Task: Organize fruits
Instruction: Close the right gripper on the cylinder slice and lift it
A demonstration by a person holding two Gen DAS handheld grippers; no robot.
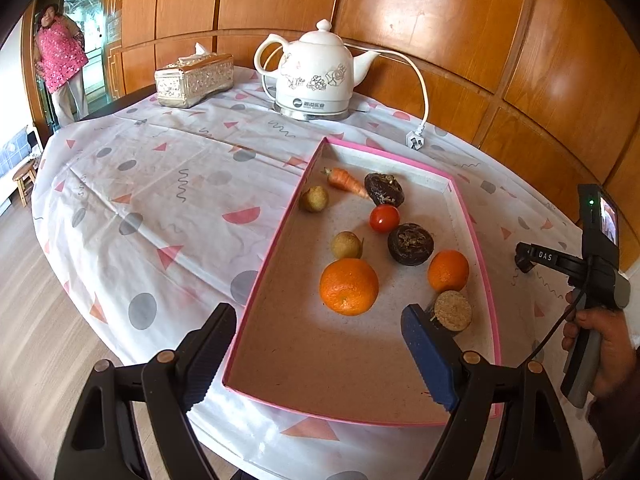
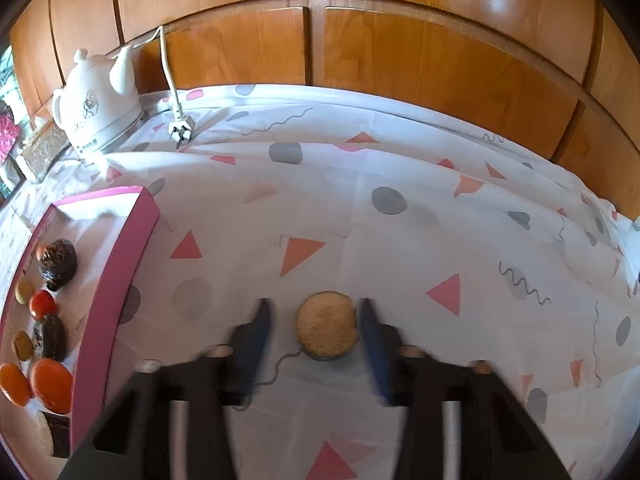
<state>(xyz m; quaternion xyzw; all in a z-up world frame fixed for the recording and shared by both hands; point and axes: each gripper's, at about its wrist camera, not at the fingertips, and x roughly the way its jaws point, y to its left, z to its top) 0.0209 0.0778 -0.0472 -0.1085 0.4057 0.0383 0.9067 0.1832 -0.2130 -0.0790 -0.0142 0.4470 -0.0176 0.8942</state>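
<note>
Fruit sits mostly inside the pink-rimmed tray (image 1: pixel 472 224) on the cloth-covered table (image 1: pixel 160 184): I count a carrot (image 1: pixel 347 181), two dark rough-skinned fruits (image 1: pixel 384 189) (image 1: pixel 410 243), a tomato (image 1: pixel 384 218), two small tan fruits (image 1: pixel 314 199) (image 1: pixel 346 245), a large orange (image 1: pixel 349 286), a smaller orange (image 1: pixel 448 270) and a cut brown piece (image 1: pixel 452 312) at the tray's near right side. My left claw (image 1: pixel 320 344) hovers over the tray's near end, its fingers spread wide and holding nothing; its blue-padded finger lies just beside the cut piece, though I cannot tell whether they touch. My right claw (image 2: pixel 316 332) is low over the cloth to the right of the tray, fingers apart on either side of a round tan-topped piece (image 2: pixel 326 330) that rests on the cloth; the right finger looks almost against it, the left clearly apart, and motion blur prevents confirming contact. A white kettle (image 1: pixel 316 72), its plug (image 1: pixel 415 139) and a tissue box (image 1: pixel 194 79) stand at the table's far edge.
</note>
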